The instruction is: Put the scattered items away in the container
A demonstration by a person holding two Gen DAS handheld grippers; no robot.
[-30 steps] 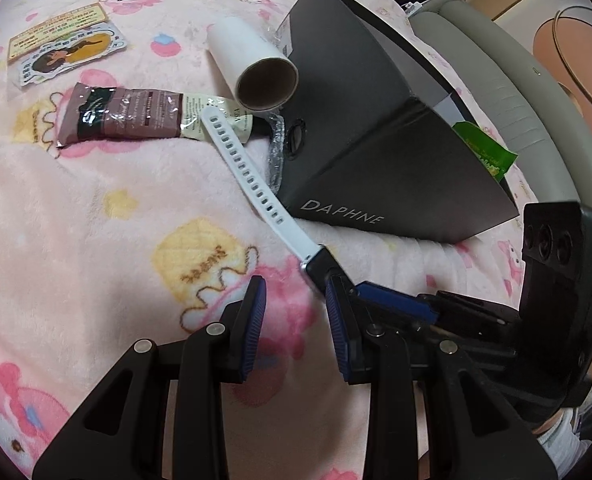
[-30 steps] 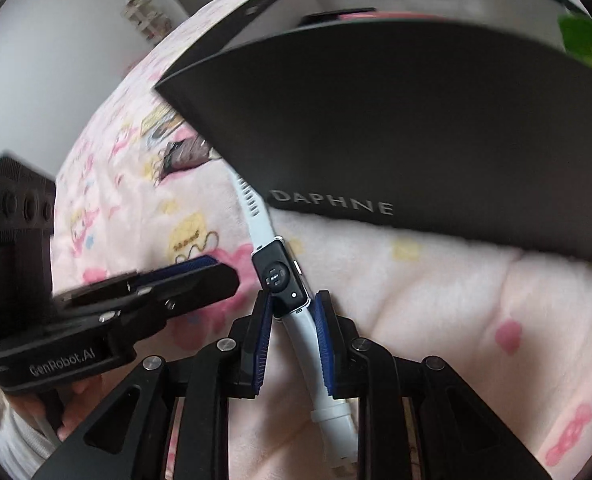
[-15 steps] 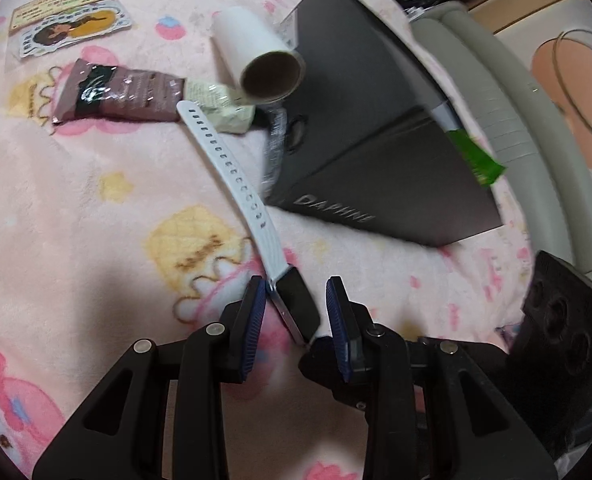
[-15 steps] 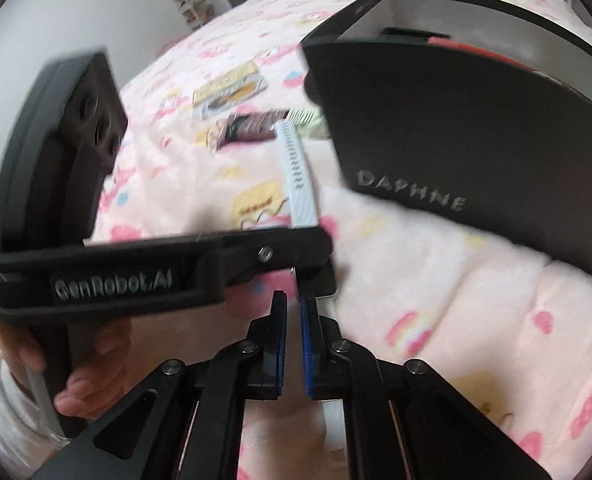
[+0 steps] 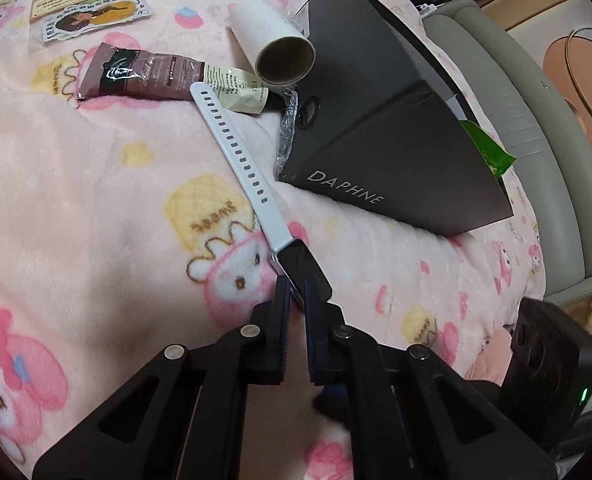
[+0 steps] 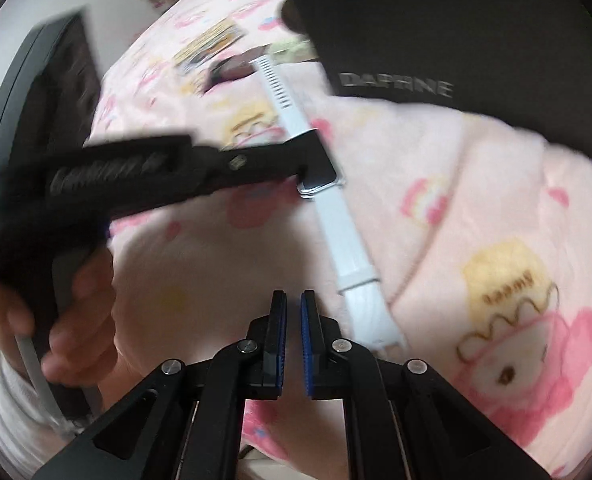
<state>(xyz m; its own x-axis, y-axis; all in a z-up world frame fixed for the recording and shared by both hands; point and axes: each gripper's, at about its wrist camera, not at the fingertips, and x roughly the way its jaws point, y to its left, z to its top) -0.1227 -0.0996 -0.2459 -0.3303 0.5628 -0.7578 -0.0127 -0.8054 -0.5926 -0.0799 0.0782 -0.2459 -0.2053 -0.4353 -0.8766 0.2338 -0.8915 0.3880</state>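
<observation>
In the left wrist view, the left gripper (image 5: 294, 294) is nearly closed, pinching the black face of the white-strapped smartwatch (image 5: 301, 265); its long axis runs up-left across the pink plush blanket (image 5: 96, 184), beside the black DAPHNE cardboard box (image 5: 379, 120), just right. In the right wrist view, the right gripper (image 6: 292, 312) is nearly closed on nothing, the strap just right.

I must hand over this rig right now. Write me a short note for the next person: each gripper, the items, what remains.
Left gripper: shut on the white-strapped smartwatch, at its black face.
Right gripper: shut, holding nothing.
The watch lies on the pink blanket beside the black DAPHNE box.
Brown tube, paper roll, sticker sheet lie outside the box.
Left: all four into the box.
</observation>
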